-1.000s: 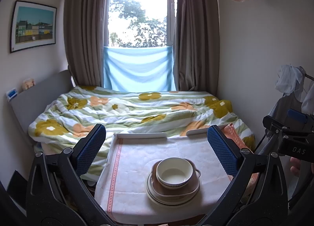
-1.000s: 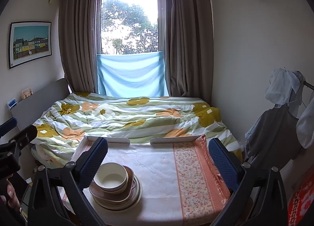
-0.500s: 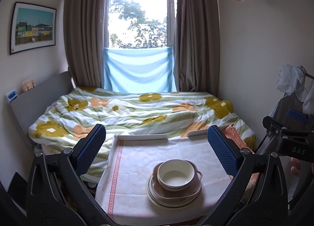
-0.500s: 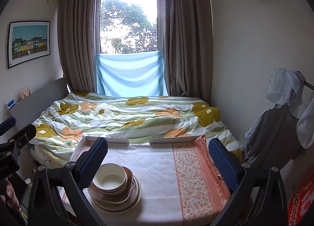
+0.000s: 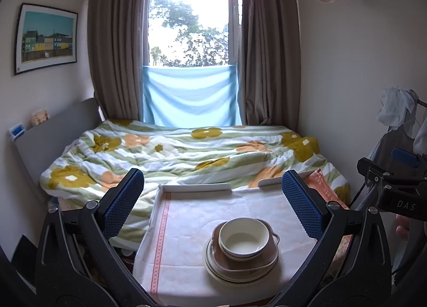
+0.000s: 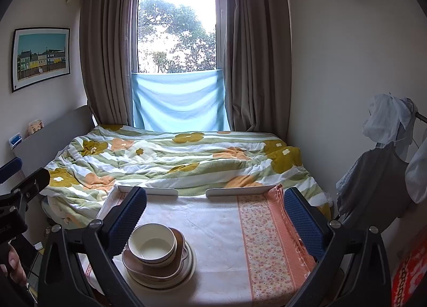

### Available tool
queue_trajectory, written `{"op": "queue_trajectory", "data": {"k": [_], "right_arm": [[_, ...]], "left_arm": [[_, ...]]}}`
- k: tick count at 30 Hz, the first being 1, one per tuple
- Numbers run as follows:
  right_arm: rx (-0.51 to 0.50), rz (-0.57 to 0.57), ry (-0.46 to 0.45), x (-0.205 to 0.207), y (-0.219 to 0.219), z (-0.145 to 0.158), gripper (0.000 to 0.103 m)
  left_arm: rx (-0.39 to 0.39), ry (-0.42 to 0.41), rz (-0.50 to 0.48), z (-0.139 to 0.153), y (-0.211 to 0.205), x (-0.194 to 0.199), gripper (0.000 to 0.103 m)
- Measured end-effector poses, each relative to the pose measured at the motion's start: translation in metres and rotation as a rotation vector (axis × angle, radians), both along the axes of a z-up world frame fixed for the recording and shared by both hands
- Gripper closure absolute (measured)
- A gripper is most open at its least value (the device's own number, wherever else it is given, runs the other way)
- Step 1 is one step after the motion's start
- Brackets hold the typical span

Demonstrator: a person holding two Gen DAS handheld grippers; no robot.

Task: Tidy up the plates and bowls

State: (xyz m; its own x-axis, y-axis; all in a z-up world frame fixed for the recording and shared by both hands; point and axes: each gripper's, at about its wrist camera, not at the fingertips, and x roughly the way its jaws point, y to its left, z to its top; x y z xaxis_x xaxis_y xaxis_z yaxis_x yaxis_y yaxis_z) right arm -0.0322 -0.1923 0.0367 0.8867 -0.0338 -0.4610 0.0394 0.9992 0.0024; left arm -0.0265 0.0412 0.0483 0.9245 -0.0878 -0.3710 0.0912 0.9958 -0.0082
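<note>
A cream bowl (image 5: 243, 237) sits on a brown handled dish (image 5: 263, 259), which rests on cream plates (image 5: 213, 267), all in one stack on the clothed table (image 5: 186, 227). The stack also shows in the right wrist view, with the bowl (image 6: 152, 241) at the table's left. My left gripper (image 5: 213, 200) is open and empty, held above and before the stack. My right gripper (image 6: 216, 213) is open and empty, to the right of the stack. The right gripper's body (image 5: 395, 187) shows at the left view's right edge.
The table has a white raised back rail (image 6: 234, 191) and an orange floral cloth strip (image 6: 267, 240) on its right. A bed with a flowered quilt (image 5: 186, 152) lies behind. Clothes hang on a rack (image 6: 387, 160) at the right.
Both views have shifted slightly; the stack sits a little lower in the left wrist view. Both grippers stay open. The dishes have not moved.
</note>
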Motion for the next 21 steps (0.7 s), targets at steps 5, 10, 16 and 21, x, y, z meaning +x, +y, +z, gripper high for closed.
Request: {"op": "queue_trajectory", "data": {"k": [5,10,16,21], "right_arm": [[-0.008,0.0,0.008,0.003,0.005,0.0,0.001],[-0.007,-0.003,0.02,0.006,0.009,-0.002,0.001],[-0.007,0.0,0.033,0.011,0.015,-0.005,0.001],[-0.007,-0.006,0.047,0.019,0.019,-0.008,0.001]], "left_arm": [[0.001,0.003,0.0,-0.001,0.002,0.0,0.0],[0.009,0.007,0.01,-0.004,0.008,0.002,0.0],[0.038,-0.008,0.023,-0.006,0.012,0.005,0.0],[0.051,-0.015,0.01,-0.009,0.015,0.014,0.0]]}}
